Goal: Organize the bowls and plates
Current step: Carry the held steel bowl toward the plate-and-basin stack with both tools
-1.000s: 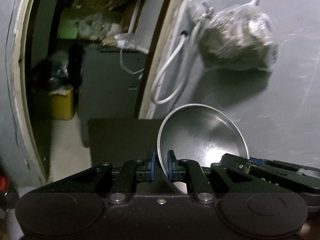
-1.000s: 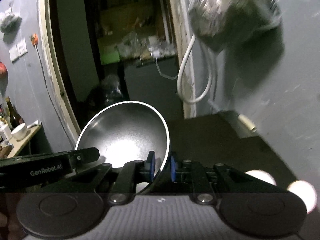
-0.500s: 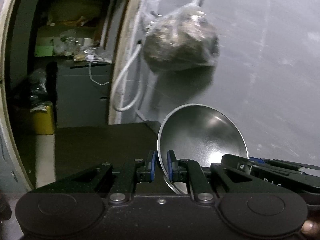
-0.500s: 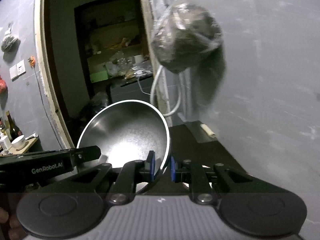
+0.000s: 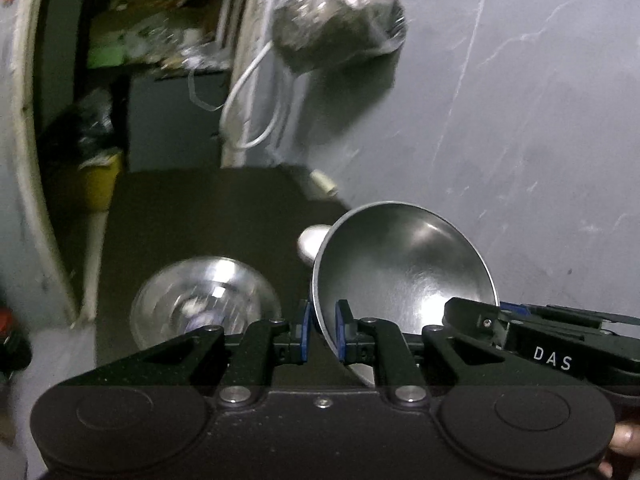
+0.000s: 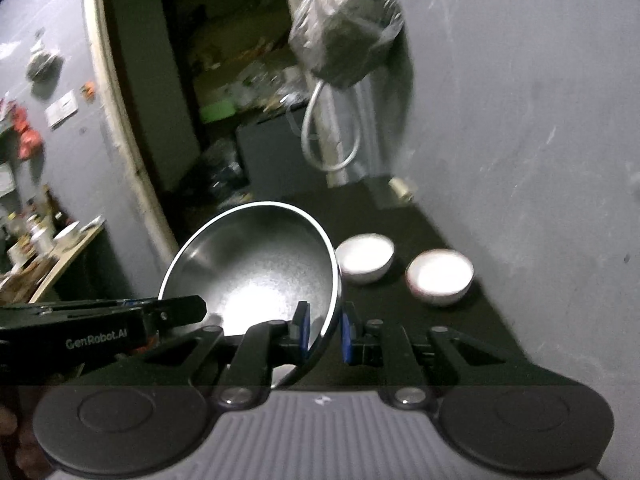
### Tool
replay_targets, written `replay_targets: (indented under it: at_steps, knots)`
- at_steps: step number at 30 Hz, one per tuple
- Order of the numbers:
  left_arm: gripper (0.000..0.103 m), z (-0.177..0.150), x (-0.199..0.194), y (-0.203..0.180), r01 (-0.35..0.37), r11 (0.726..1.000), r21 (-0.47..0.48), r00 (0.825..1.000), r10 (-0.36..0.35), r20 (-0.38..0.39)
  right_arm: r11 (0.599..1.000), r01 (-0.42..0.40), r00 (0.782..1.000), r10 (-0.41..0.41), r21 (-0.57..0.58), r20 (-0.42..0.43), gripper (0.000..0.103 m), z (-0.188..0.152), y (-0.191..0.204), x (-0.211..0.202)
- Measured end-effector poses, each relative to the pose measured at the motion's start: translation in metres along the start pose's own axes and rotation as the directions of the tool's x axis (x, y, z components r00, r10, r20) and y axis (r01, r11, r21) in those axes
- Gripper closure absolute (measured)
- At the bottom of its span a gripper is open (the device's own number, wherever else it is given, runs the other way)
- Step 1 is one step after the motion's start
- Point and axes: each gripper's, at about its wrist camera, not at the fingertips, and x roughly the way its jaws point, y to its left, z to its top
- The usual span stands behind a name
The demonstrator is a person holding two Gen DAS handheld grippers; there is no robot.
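A shiny steel bowl (image 5: 404, 272) hangs tilted in the air, and both grippers hold it by opposite sides of the rim. My left gripper (image 5: 322, 332) is shut on its left rim between the blue pads. In the right wrist view the same steel bowl (image 6: 256, 272) has my right gripper (image 6: 325, 332) shut on its right rim. Below lies a dark table (image 5: 200, 208) with a clear glass bowl (image 5: 204, 296) on it. Two white bowls (image 6: 366, 258) (image 6: 440, 276) stand side by side near the wall.
A stuffed plastic bag (image 5: 340, 28) hangs on the grey wall above the table's far end, with a white cable loop (image 5: 248, 112) beside it. A doorway to a cluttered dark room opens on the left. A wooden shelf (image 6: 60, 248) with small items stands far left.
Both grippers have carried the steel bowl sideways along the wall and over the dark table. The glass bowl and the two white bowls have come into view below.
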Motion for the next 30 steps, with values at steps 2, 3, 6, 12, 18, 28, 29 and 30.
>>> replay_targets:
  at_steps: [2,3,6,12,18,28,29,30]
  knots:
    - [0.09,-0.012,-0.007,0.001,-0.034,0.999,-0.023,0.999,0.034,-0.025,0.999,-0.035,0.999,0.035,-0.012,-0.024,0.085,-0.009,0.002,-0.002]
    - [0.09,-0.017,-0.01,0.002,-0.049,0.998,-0.034,0.998,0.047,-0.038,0.998,-0.057,0.998,0.056,-0.019,-0.041,0.085,-0.014,0.003,-0.002]
    - [0.09,-0.033,-0.018,0.008,-0.092,0.993,-0.067,0.992,0.085,-0.095,0.994,-0.104,0.99,0.102,-0.021,-0.096,0.085,-0.027,0.007,-0.001]
    - [0.09,-0.047,-0.023,0.028,-0.138,0.985,-0.104,0.973,0.116,-0.199,0.986,-0.163,0.957,0.162,0.014,-0.239,0.084,-0.054,0.017,0.01]
    - [0.09,-0.05,-0.007,0.049,-0.13,0.987,-0.098,0.958,0.099,-0.271,0.988,-0.152,0.932,0.148,0.011,-0.331,0.084,-0.056,0.028,0.036]
    - [0.09,-0.055,0.022,0.069,-0.062,0.995,-0.078,0.927,0.028,-0.373,0.994,-0.102,0.904,0.076,-0.041,-0.42,0.084,-0.056,0.042,0.058]
    - [0.09,-0.055,0.023,0.071,-0.061,0.995,-0.077,0.924,0.027,-0.382,0.994,-0.105,0.9,0.076,-0.043,-0.429,0.084,-0.057,0.043,0.059]
    - [0.09,-0.056,0.024,0.073,-0.062,0.995,-0.078,0.92,0.026,-0.392,0.993,-0.108,0.897,0.077,-0.046,-0.435,0.084,-0.056,0.044,0.061]
